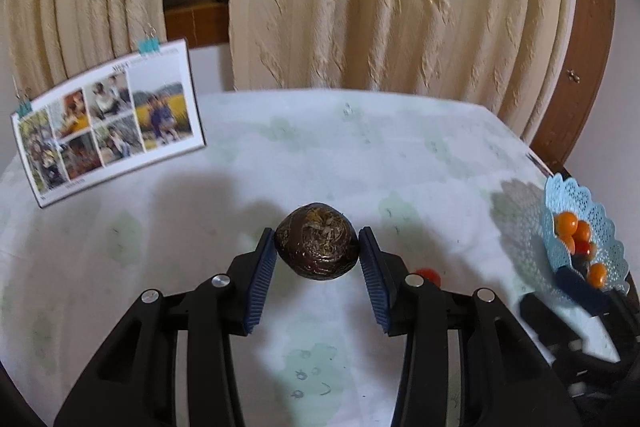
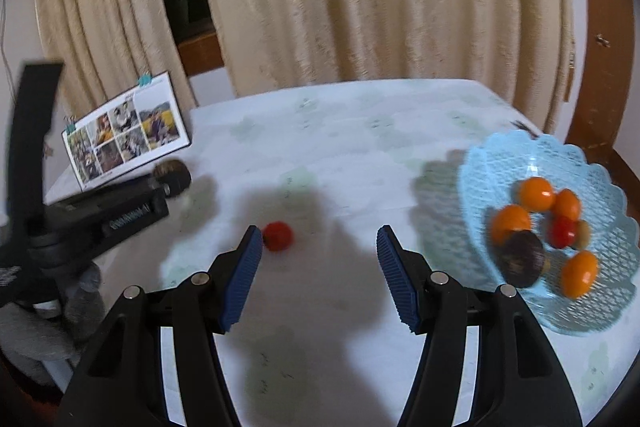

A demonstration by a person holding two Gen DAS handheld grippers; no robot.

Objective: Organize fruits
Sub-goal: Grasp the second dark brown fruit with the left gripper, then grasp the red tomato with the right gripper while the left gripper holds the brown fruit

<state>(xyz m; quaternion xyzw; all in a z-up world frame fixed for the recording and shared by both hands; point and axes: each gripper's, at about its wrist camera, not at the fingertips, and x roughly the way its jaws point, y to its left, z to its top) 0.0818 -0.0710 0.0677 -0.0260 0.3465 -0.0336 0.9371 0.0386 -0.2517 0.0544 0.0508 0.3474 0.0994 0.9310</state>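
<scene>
Your left gripper (image 1: 318,247) clamps the dark passion fruit (image 1: 316,241) above the bench (image 1: 280,147); your right gripper (image 2: 320,259) gapes empty. Basket (image 2: 500,155) at 3 o'clock holds most fruit; red tomato (image 2: 278,235) remains

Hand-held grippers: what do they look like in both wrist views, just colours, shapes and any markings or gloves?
Both the left hand-held gripper and the right hand-held gripper have matte black plastic linkage arms with round silver pivot pins and ribbed blue rubber finger pads. The left one's body carries blurred white lettering, and a grey knit glove shows beneath it.
</scene>
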